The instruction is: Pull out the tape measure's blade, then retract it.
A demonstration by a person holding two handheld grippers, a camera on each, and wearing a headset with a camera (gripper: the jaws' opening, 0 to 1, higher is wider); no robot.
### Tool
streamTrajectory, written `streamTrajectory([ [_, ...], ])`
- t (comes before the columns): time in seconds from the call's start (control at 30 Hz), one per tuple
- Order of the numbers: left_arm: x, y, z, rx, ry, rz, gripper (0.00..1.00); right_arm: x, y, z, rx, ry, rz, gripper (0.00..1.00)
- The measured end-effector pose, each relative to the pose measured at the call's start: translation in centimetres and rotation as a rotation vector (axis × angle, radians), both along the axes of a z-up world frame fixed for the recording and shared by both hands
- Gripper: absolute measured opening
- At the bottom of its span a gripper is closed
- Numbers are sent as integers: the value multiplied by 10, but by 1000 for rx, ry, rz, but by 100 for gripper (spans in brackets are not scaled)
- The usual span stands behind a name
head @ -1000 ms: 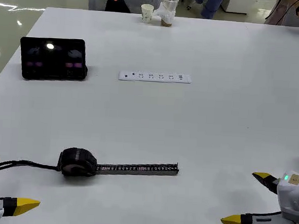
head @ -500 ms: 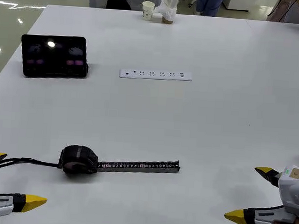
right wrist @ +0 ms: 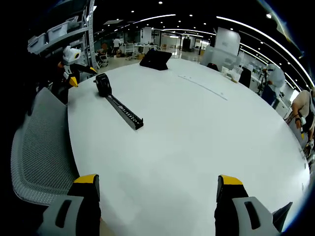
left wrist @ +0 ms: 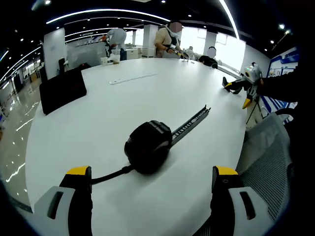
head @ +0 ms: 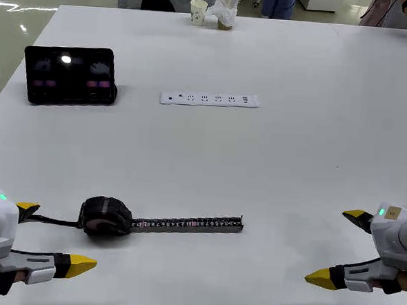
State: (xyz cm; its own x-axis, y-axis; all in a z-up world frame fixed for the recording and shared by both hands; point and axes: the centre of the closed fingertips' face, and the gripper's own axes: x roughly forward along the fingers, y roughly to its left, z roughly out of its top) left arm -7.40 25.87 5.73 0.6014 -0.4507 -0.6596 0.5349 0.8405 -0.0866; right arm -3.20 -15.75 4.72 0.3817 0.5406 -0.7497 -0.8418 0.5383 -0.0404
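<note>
Black and rubbery, the tape measure lies on the white table just ahead of the left gripper. That gripper's yellow-tipped jaws stand wide apart and hold nothing. In the left gripper view the round case sits in front of the gap between the two jaws, midway between them and apart from both. A black wrist strap trails back from the case toward the left-hand jaw of that view. In the head view the strap's end reaches up close to the farther jaw tip, but I cannot tell whether it touches.

The blade is drawn partway out and lies flat on the table. It runs straight away from the left jaws toward the right gripper, and its end hook stops well short of that gripper's jaws.

The right gripper's jaws are also spread wide, with bare table between them. In the right gripper view the tape measure lies far ahead and off to the side of the left-hand jaw, with the blade's hooked end nearer these jaws than the case is.

Far beyond both pairs of jaws, a dark tablet stands propped up on the left gripper's side. A white power strip lies flat beyond the blade. A paper cup stands at the table's far edge.
</note>
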Motion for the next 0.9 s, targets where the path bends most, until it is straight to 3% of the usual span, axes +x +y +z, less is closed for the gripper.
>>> streamTrajectory([
  [0.1, 1, -9, -1, -4, 13, 25, 99, 8, 3, 4, 2, -11, 16, 99],
  [0.27, 6, -27, 2, -33, -9, 26, 99, 13, 12, 5, -14, -5, 47, 99],
  [0.43, 9, -33, -4, -21, -5, 65, 99, 16, 22, 3, -50, -10, 107, 99],
  [0.5, 14, -36, 0, -42, -39, 97, 99, 17, 27, 4, -61, -41, 166, 99],
  [0.53, 13, -39, 0, -50, -35, 109, 99, 16, 29, 4, -60, -32, 165, 99],
  [0.63, 16, -34, -3, -12, -58, 159, 99, 16, 33, 1, -77, -25, 190, 99],
  [0.9, 24, -26, -4, 20, -97, 285, 99, 30, 52, 7, -87, -17, 247, 99],
])
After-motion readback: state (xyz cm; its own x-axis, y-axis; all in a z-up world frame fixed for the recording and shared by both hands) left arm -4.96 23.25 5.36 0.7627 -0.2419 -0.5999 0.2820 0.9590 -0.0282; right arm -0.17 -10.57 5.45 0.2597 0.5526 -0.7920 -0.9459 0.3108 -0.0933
